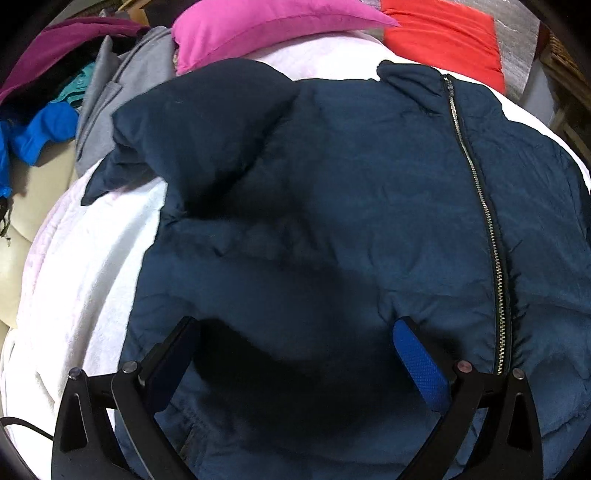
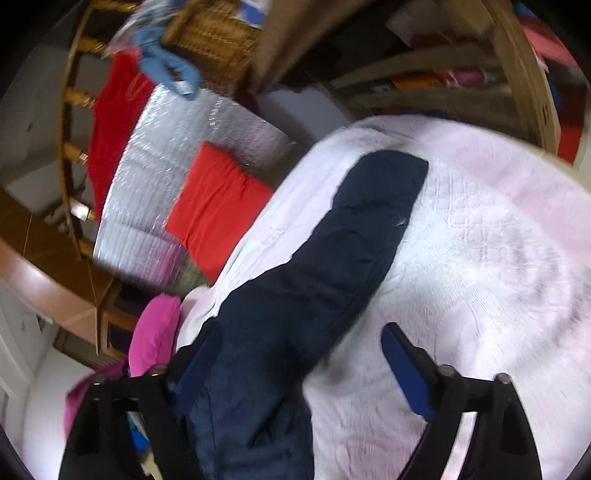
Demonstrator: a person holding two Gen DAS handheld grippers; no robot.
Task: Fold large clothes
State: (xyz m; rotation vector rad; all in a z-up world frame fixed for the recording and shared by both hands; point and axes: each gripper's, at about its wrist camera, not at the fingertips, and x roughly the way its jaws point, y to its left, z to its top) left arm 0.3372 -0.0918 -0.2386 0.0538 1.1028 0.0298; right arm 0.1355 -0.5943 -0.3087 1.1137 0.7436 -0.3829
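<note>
Left gripper (image 1: 295, 328) spread wide, jaws well apart, blue pads (image 1: 421, 365) facing inward, nothing pinched between. Right gripper (image 2: 299, 336) likewise spread, jaws wide, tips clear of each other, view motion-blurred. Wrists and hands out of sight.

We see bare white blanket (image 2: 480, 258) lying open to the right of the stretched navy sleeve (image 2: 332, 258), with room for a claw to pass. Along the far edge, the pink cushion (image 1: 266, 26) and red cushion (image 1: 443, 40) crowd the jacket (image 1: 351, 184). A heap of clothes (image 1: 74, 92) blocks the left side.
</note>
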